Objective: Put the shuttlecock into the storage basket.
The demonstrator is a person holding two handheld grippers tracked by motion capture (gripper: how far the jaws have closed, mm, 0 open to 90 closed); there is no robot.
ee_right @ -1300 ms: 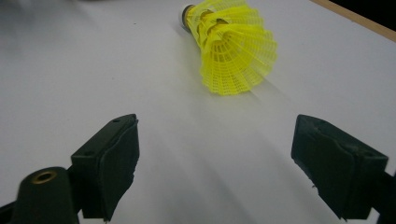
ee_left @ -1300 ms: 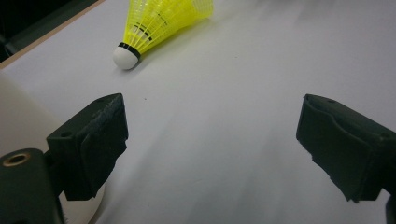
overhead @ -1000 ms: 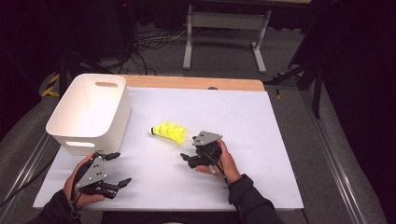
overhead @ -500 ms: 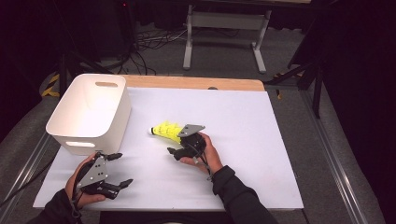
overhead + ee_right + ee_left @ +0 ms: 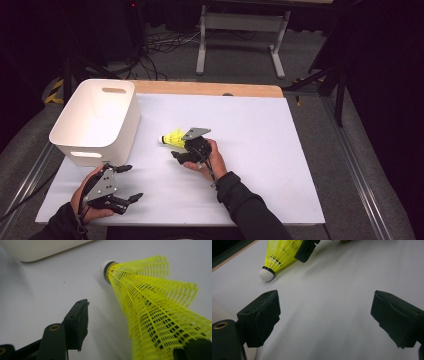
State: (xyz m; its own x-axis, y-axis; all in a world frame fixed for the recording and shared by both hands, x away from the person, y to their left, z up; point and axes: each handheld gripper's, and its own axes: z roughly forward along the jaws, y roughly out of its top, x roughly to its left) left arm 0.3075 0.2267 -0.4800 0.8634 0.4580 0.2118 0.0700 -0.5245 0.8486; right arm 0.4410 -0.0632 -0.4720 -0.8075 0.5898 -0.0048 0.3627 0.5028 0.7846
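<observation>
While my left gripper (image 5: 125, 185) rests wide open and empty just in front of the white bin (image 5: 95, 120), my right gripper (image 5: 182, 150) has been closing around the yellow shuttlecock (image 5: 172, 138), lying right of that bin, not yet clamped.

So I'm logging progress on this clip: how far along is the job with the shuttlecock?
Early stage. Done: the right gripper has come up to the yellow shuttlecock, which lies on the white table. In hand: its jaws have just been closing with the shuttlecock's skirt between them, not yet clamped. Left: grip, lift, and probably carry it to the white bin, which looks empty. The left gripper rests open.
</observation>
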